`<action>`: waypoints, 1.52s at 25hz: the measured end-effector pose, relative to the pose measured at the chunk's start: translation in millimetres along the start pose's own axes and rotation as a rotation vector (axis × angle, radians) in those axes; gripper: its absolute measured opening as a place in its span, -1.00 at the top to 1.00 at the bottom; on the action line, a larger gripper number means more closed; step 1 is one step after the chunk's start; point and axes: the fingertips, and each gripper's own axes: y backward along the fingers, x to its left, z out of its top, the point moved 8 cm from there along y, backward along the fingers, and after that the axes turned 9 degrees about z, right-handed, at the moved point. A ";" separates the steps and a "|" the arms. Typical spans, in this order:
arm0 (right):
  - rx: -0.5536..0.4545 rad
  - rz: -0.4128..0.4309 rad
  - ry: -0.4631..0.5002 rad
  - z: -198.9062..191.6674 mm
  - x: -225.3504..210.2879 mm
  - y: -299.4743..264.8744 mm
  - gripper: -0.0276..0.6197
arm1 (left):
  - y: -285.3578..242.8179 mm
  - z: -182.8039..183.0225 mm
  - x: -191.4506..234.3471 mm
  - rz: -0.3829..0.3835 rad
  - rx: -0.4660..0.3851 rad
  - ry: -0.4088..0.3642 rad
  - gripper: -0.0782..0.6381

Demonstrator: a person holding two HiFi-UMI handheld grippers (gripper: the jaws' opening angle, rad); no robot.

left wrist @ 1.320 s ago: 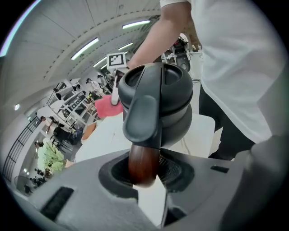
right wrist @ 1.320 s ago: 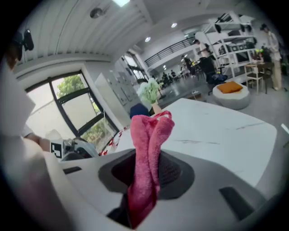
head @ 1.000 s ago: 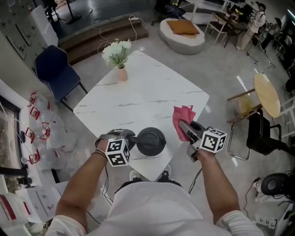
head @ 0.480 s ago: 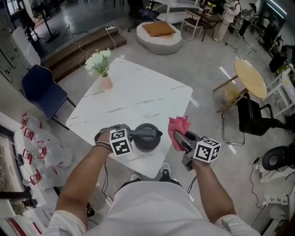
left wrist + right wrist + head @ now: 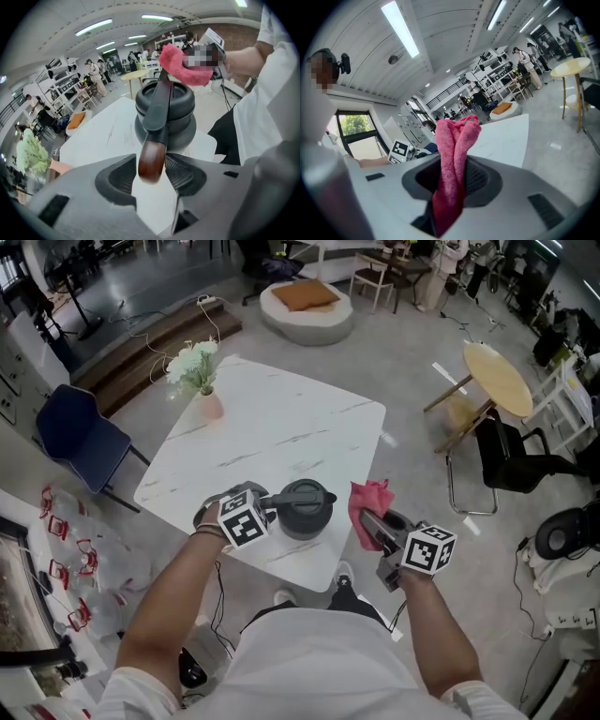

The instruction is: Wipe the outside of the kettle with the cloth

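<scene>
Pink terry cloth (image 5: 454,154) is pinched in the right gripper (image 5: 454,180), its fingers (image 5: 480,178) clenched on the fold so that the upper end stands up above them. In the head view this cloth (image 5: 368,507) hangs just off the table's near right edge, close beside the kettle (image 5: 306,509) but apart from it.

The dark grey kettle stands upright on the white marble table (image 5: 281,427), close to the near corner. Its long handle (image 5: 152,159), dark with a brown wooden tip, reaches back toward the left gripper (image 5: 152,172). That gripper's fingers (image 5: 117,176) are opening, with the wooden tip between them and the pads no longer pressing on it.

Farther back on the table, well apart from the kettle, stands a small pink vase of pale flowers (image 5: 197,371). Around the table on the floor are a dark blue chair (image 5: 70,432) to the left, a round wooden side table (image 5: 497,376) and a black chair (image 5: 511,460) to the right.
</scene>
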 end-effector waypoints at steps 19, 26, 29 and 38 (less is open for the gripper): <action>0.129 0.110 0.356 6.7 41.0 14.4 0.58 | 95.4 -5.3 -108.1 0.315 -0.469 0.855 0.66; 0.186 0.111 0.394 -16.1 26.9 39.2 0.59 | 84.8 19.4 -160.7 0.348 -0.456 0.895 0.78; 0.189 0.142 0.409 -18.0 27.8 41.4 0.59 | 87.1 22.8 -169.4 0.359 -0.439 0.906 0.78; 0.199 0.172 0.443 -19.5 30.8 53.5 0.59 | 103.1 29.1 -183.8 0.454 -0.445 0.970 0.78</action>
